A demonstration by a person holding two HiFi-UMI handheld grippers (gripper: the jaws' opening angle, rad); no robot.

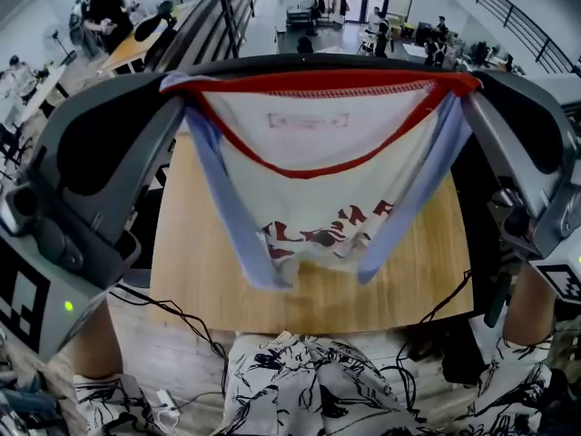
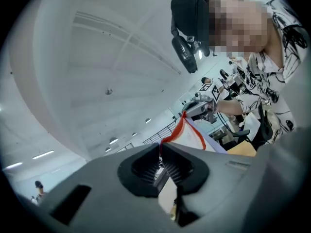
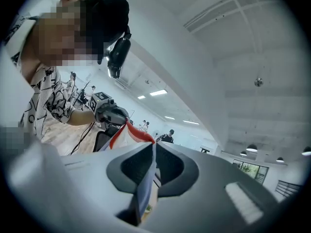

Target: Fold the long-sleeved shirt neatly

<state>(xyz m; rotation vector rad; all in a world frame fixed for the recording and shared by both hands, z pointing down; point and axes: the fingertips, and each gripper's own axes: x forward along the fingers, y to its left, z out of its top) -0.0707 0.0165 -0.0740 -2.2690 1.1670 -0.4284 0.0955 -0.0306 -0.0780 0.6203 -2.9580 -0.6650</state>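
Shirt (image 1: 318, 148) aloft, top edge taut

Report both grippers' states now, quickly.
Left gripper: shut on the shirt, at one end of its red-trimmed top edge.
Right gripper: shut on the shirt, at the other end.

bright, even indoor light
ceiling strip lights (image 3: 158, 92) glow overhead — strong fisheye bending, dark corners, soft near edges.
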